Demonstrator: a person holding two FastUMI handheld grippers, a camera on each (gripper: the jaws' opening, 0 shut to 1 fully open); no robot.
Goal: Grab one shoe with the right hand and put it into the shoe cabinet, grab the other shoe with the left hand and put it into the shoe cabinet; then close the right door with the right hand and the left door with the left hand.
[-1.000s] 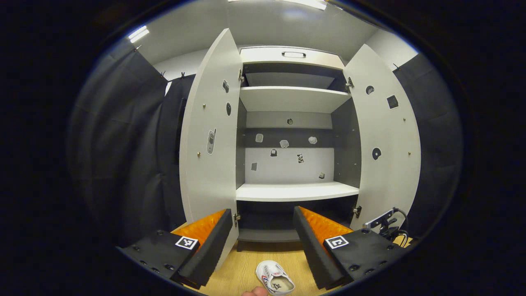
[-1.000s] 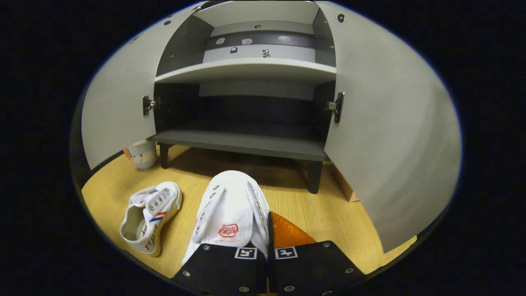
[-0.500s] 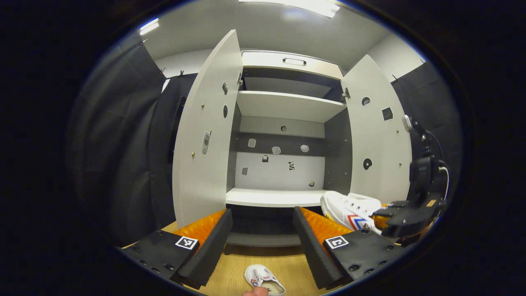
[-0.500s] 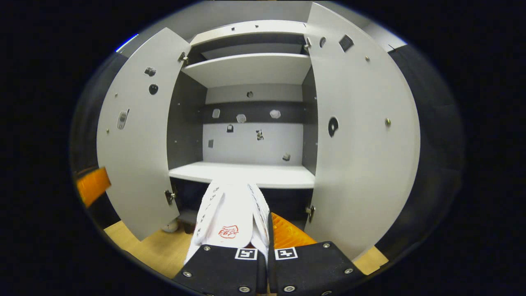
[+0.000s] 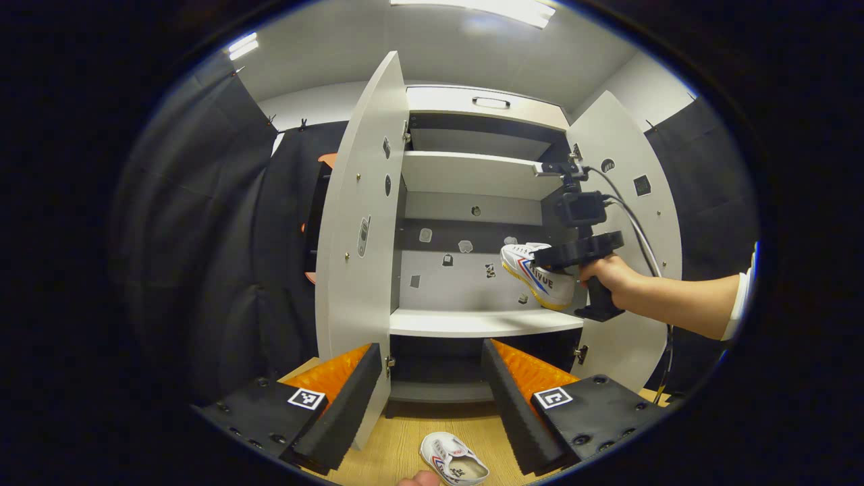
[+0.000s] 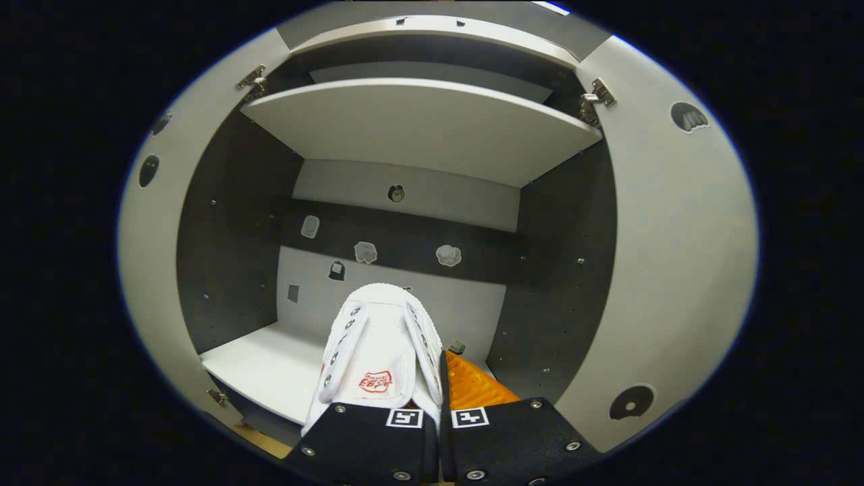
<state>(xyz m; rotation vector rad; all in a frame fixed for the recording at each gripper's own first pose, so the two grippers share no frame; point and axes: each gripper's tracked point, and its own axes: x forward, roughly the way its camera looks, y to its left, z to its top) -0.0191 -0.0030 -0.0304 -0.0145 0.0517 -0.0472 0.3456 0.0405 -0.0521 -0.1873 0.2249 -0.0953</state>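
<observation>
A white shoe (image 6: 378, 358) with red and blue stripes is held in my right gripper (image 6: 435, 398), toe pointing into the open shoe cabinet. In the left gripper view that shoe (image 5: 540, 275) hangs above the right end of the middle white shelf (image 5: 472, 322), with a hand (image 5: 611, 275) on the right gripper (image 5: 574, 253). My left gripper (image 5: 432, 385) stands open, low in front of the cabinet. The second white shoe (image 5: 452, 460) lies on the wooden floor below it. Both cabinet doors, left door (image 5: 358, 223) and right door (image 5: 631, 223), stand wide open.
The cabinet has an upper shelf (image 6: 418, 125), a dark bottom shelf (image 5: 439, 390) and small stickers on its back panel (image 6: 378, 263). Black cloth hangs on both sides. A fingertip (image 5: 418, 479) shows at the lower edge of the left gripper view.
My right gripper has risen with the shoe and moved forward between the doors, up to the middle shelf. The left gripper has barely moved.
</observation>
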